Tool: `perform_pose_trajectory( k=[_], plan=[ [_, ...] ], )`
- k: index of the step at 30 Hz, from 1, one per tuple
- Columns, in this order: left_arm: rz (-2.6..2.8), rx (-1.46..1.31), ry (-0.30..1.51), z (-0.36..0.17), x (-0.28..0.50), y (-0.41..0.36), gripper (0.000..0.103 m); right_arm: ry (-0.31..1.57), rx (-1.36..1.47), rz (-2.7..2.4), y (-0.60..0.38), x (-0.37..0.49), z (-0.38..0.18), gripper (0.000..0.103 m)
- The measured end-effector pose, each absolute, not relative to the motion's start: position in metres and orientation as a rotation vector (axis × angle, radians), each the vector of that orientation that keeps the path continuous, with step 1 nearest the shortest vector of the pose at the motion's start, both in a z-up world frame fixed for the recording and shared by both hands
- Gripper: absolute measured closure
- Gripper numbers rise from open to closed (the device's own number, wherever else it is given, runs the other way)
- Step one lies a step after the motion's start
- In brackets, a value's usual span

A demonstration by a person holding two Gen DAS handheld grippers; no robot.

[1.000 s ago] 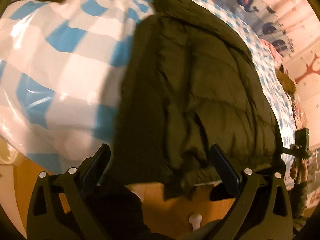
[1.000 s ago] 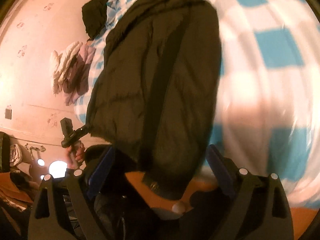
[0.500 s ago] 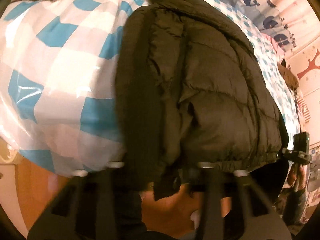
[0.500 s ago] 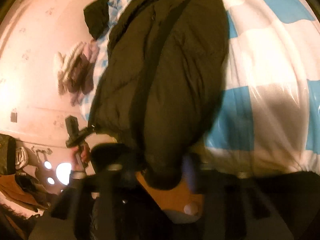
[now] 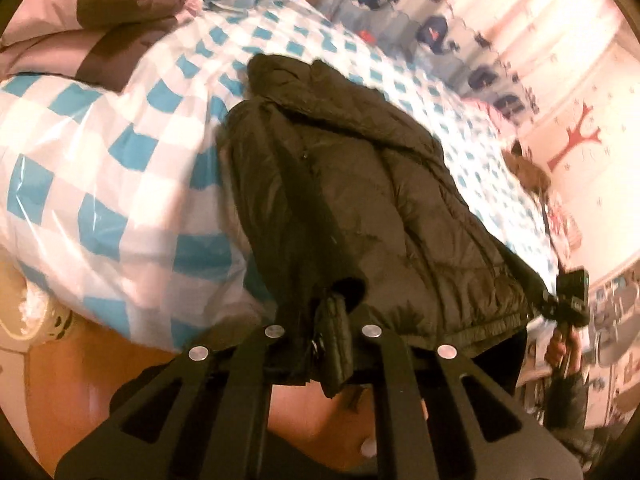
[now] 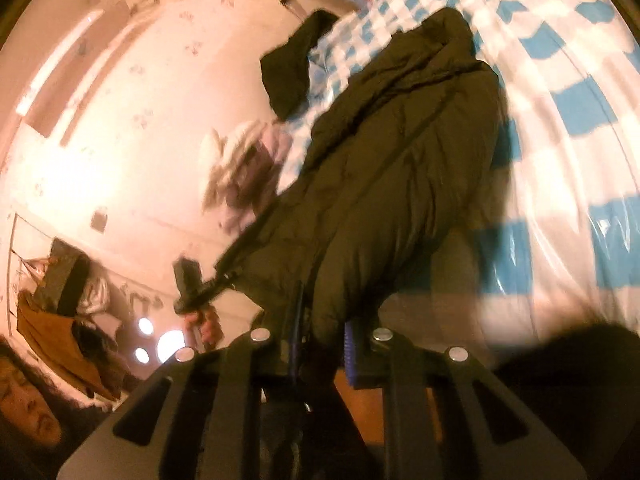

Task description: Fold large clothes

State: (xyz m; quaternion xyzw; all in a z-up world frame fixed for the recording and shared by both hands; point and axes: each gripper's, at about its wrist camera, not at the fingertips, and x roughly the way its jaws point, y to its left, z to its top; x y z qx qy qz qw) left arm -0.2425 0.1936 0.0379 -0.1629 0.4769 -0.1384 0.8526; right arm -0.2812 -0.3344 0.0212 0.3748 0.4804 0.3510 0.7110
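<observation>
A dark olive puffer jacket [image 5: 360,200] lies lengthwise on a bed with a blue-and-white checked cover [image 5: 120,168], its hem hanging toward me over the near edge. My left gripper [image 5: 332,336] is shut on the jacket's hem near its left corner. In the right wrist view the same jacket [image 6: 400,168] stretches away from me, and my right gripper [image 6: 324,340] is shut on the hem at its other corner. The other gripper shows at the jacket's far hem corner in each view.
Folded pink and brown bedding [image 5: 100,20] lies at the bed's far left. A dark garment [image 6: 292,68] and a pale fluffy pile [image 6: 236,168] lie along the bed's wall side. Orange wooden floor [image 5: 80,380] runs below the bed edge. A wall with whale prints [image 5: 440,32] stands beyond.
Both grippers were open in front of the hem a second ago; they moved in and closed on it. The hem now sits lifted slightly off the bed edge.
</observation>
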Motion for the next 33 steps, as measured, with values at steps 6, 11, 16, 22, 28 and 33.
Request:
perform_pose_trajectory(
  k=[6,11,16,22,28,33],
  plan=[
    [-0.256,-0.393,1.16,-0.025,-0.236,0.204,0.089,1.263,0.861,0.726,-0.325,-0.269,-0.028,0.048],
    [-0.218,-0.405,1.196,-0.049,-0.235,0.203,0.057,1.338,0.716,0.657,-0.308,-0.252,-0.03,0.039],
    [-0.147,-0.383,1.235,-0.066,-0.226,0.203,0.042,1.358,0.596,0.619,-0.293,-0.241,-0.034,0.045],
    [-0.18,-0.452,1.202,-0.068,-0.223,0.204,0.092,1.196,0.776,0.692,-0.308,-0.256,-0.027,0.088],
    [-0.239,-0.486,1.064,-0.016,-0.242,0.205,0.098,0.948,0.907,0.787,-0.337,-0.268,0.017,0.089],
    [-0.334,-0.475,0.945,0.041,-0.275,0.207,0.098,0.819,0.915,0.858,-0.363,-0.291,0.052,0.09]
  ],
)
